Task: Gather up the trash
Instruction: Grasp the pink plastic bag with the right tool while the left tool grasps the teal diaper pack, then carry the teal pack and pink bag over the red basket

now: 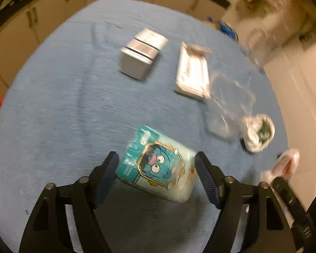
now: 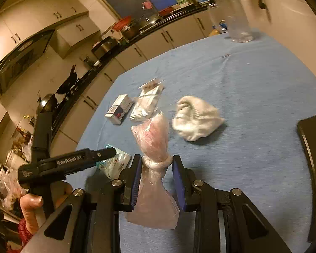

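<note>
At bottom centre of the right wrist view, the right gripper (image 2: 155, 165) pinches a knotted pinkish plastic bag (image 2: 155, 141); the left gripper (image 1: 155, 166) gapes around a teal cartoon tissue pack (image 1: 155, 166) on the blue desk (image 1: 63, 105).

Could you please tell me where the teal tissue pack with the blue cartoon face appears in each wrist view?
Left wrist view: tissue pack lies low in the centre, between the open fingers of the left hand-held gripper.
Right wrist view: tissue pack sits lower left, partly hidden.
Shared landmark: the grey box.
</note>
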A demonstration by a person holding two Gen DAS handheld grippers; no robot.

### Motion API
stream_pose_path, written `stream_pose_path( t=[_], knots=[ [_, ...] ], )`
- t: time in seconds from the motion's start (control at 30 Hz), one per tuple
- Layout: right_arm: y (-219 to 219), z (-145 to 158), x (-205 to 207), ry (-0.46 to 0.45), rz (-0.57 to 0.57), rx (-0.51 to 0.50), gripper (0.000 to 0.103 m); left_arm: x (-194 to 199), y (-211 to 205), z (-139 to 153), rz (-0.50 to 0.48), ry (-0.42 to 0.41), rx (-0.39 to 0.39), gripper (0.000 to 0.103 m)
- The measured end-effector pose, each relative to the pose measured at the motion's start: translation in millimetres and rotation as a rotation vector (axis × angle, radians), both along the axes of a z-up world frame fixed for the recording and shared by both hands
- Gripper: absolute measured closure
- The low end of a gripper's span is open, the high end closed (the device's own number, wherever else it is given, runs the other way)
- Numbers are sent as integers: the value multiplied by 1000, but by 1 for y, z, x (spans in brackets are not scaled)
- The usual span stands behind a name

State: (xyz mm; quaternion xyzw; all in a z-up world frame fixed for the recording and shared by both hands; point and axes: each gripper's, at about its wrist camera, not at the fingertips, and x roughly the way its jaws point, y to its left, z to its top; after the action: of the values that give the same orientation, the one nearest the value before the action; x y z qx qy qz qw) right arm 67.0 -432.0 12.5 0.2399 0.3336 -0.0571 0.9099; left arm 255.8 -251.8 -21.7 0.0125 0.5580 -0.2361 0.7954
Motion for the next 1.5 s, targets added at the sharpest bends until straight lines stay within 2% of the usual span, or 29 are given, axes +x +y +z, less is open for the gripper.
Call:
stream_pose_path(
  t=[0.23,0.27,0.3,0.33,0.57,0.7,1.03,1.5],
  knots=[
    [-12,0,-13,-7,-29,19,71,-15,-23,-5,-112,-114,95,19],
    [-13,-1,-13,-6,-27,21,71,-16,-24,-5,-124,-128,104,21],
    [-12,-1,-13,-6,-25,22,71,-16,-23,-5,-127,-148,108,28],
    [-12,-1,-13,-7,-26,23,71,-17,-21,-5,-131,-166,109,29],
    [-6,0,-11,-3,-13,21,71,-30,8,3,-142,-189,40,33],
    [3,-1,-3,3,14,19,71,-42,29,20,-138,-246,21,33],
    [51,-9,25,34,113,5,71,-56,97,47,-71,-298,-18,33],
    [143,-10,73,66,273,-54,71,-38,208,68,94,-332,-79,33]
  ],
)
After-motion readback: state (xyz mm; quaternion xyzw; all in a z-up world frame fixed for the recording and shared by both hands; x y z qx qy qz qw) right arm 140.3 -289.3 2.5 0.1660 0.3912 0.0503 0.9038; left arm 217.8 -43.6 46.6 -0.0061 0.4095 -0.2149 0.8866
